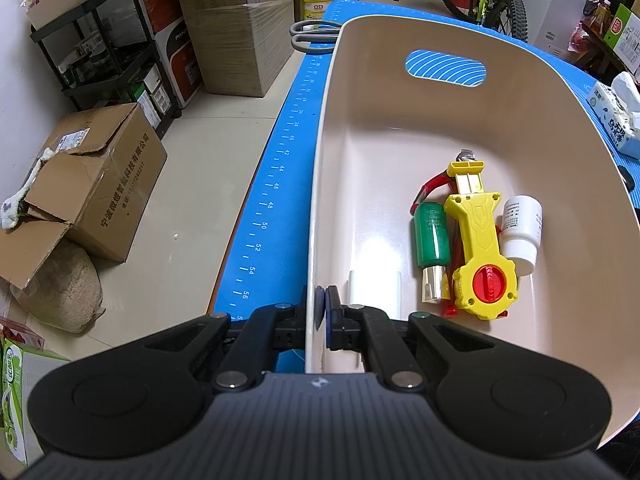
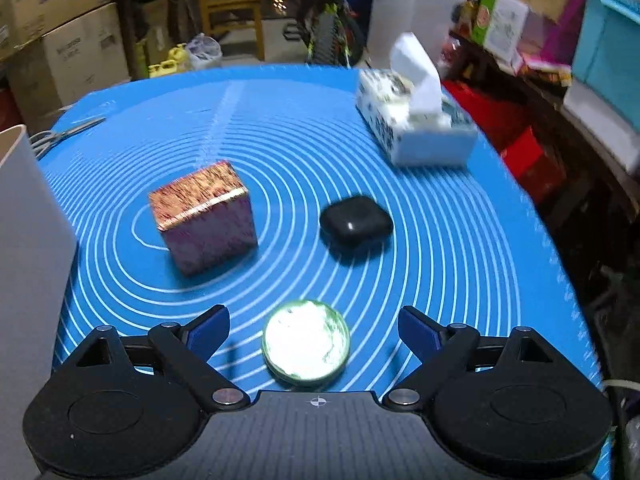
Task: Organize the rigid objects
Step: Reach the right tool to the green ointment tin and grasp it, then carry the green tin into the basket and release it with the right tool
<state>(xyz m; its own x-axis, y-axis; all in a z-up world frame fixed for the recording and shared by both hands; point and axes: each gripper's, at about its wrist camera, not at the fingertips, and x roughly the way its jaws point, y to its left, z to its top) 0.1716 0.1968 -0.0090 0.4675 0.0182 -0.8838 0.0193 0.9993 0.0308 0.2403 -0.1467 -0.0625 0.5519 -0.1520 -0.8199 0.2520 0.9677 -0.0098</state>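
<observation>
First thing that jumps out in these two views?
The yellow toy with a red knob, lying in the beige basket whose rim the left gripper pinches. On the blue mat, the open right gripper sits around a shiny round tin, with a glittery cube box beyond.

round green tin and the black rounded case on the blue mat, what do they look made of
Round green tin: probably metal, since its flat lid throws back a bright, mirror-like glare. Black rounded case: likely smooth glossy plastic, with soft edges and a small sharp highlight. Neither is certain from looks alone.
</observation>
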